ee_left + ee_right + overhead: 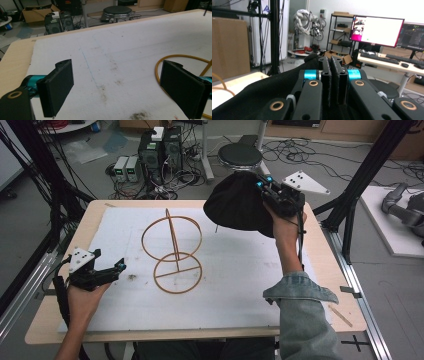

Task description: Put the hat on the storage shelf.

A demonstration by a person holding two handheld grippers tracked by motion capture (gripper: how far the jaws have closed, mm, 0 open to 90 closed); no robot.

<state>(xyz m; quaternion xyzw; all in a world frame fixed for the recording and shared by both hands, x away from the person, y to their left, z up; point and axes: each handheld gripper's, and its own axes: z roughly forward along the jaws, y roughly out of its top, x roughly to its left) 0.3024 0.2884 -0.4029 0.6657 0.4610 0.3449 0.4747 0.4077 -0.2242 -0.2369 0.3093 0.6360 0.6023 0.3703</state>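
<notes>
Your right gripper (pixel 262 187) is clenched on the black fabric hat (pixel 235 207), lifted at 1 o'clock. The wooden hoop stand (pixel 175 252) sits bare at centre; placement probably remains. Left gripper (pixel 117 268) rests released at 8 o'clock.

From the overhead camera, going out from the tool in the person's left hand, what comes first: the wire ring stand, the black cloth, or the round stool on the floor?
Starting from the left tool, at the table's near left:
1. Wire ring stand, mid-table, just to its right.
2. Black cloth, far right of the table, held up by the right tool.
3. Round stool, on the floor beyond the table's far edge.
</notes>
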